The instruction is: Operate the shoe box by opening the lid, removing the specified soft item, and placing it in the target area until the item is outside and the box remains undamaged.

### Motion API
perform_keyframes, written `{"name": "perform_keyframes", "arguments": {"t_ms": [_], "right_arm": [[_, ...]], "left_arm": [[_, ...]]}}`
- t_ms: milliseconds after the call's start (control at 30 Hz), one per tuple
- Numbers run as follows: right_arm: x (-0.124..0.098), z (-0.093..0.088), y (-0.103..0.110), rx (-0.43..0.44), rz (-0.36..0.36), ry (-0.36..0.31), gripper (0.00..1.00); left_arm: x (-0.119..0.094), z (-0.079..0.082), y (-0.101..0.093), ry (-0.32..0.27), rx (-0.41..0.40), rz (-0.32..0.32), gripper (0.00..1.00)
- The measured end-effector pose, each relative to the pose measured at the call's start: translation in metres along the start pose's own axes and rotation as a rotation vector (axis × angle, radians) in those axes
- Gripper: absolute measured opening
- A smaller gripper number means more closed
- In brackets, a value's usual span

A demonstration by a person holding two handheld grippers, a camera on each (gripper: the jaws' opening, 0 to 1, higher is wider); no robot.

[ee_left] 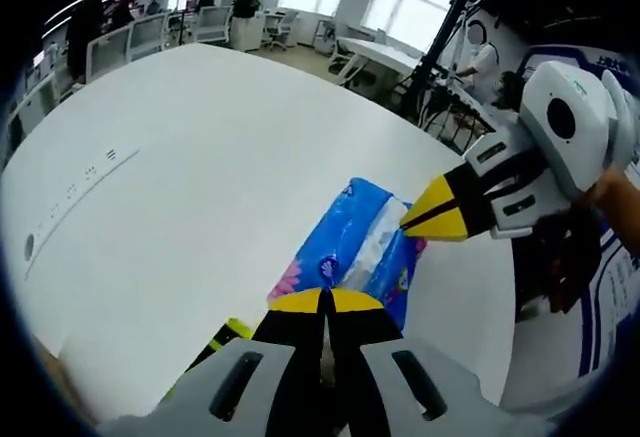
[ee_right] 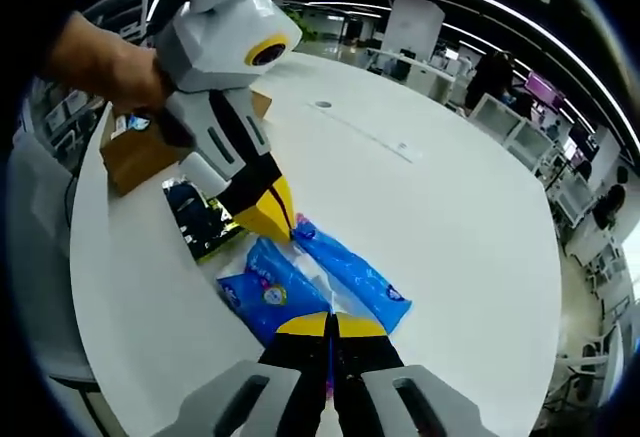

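Pressed together at the yellow tips, the right gripper (ee_right: 329, 323) pinching the near edge of the blue plastic tissue pack (ee_right: 300, 282) lying on the round white table (ee_right: 440, 197). At the far edge, the left gripper (ee_right: 272, 219), jaws likewise shut on the wrapper. Beyond, a black-and-green package (ee_right: 198, 219), then a brown cardboard shoe box (ee_right: 140, 152) at the table's rim.
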State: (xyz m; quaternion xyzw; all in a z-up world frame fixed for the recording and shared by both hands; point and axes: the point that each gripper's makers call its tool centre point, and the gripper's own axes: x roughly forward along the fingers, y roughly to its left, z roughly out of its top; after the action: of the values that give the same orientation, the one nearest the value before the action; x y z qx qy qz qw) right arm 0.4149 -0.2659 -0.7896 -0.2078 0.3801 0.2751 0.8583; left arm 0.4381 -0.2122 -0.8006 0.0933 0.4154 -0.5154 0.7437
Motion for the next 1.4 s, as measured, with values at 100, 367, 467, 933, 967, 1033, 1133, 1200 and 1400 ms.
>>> {"name": "perform_keyframes", "arguments": {"t_ms": [100,367,467,933,967,1033,1133,1200,1400], "right_arm": [[-0.001,-0.002,0.0,0.005,-0.002,0.002,0.0],[-0.006,-0.008,-0.002,0.007,-0.017,0.009,0.0],[-0.007,-0.01,-0.003,0.0,-0.03,0.01,0.0],[-0.009,-0.007,-0.003,-0.004,-0.049,0.01,0.01],[-0.01,-0.006,-0.003,-0.005,-0.049,0.01,0.02],[-0.011,-0.006,-0.002,-0.009,-0.053,0.012,0.03],[-0.014,-0.004,0.0,-0.01,-0.058,0.013,0.04],[-0.017,-0.003,0.001,-0.013,-0.059,0.012,0.05],[-0.027,0.003,0.005,-0.002,-0.064,0.001,0.06]], "left_arm": [[0.001,0.001,-0.001,0.0,0.003,-0.001,0.0],[0.004,0.003,-0.007,0.001,0.005,-0.012,0.0],[0.005,0.003,-0.009,-0.001,-0.006,-0.018,0.0],[-0.001,0.007,-0.011,-0.007,0.062,-0.003,0.01],[-0.002,0.008,-0.011,-0.006,0.064,-0.003,0.02],[-0.004,0.007,-0.011,0.0,0.064,-0.002,0.04],[-0.008,0.004,-0.011,0.014,0.071,0.006,0.06],[-0.011,0.004,-0.01,0.011,0.075,0.013,0.09],[-0.024,0.003,-0.014,0.013,0.083,0.022,0.11]]}}
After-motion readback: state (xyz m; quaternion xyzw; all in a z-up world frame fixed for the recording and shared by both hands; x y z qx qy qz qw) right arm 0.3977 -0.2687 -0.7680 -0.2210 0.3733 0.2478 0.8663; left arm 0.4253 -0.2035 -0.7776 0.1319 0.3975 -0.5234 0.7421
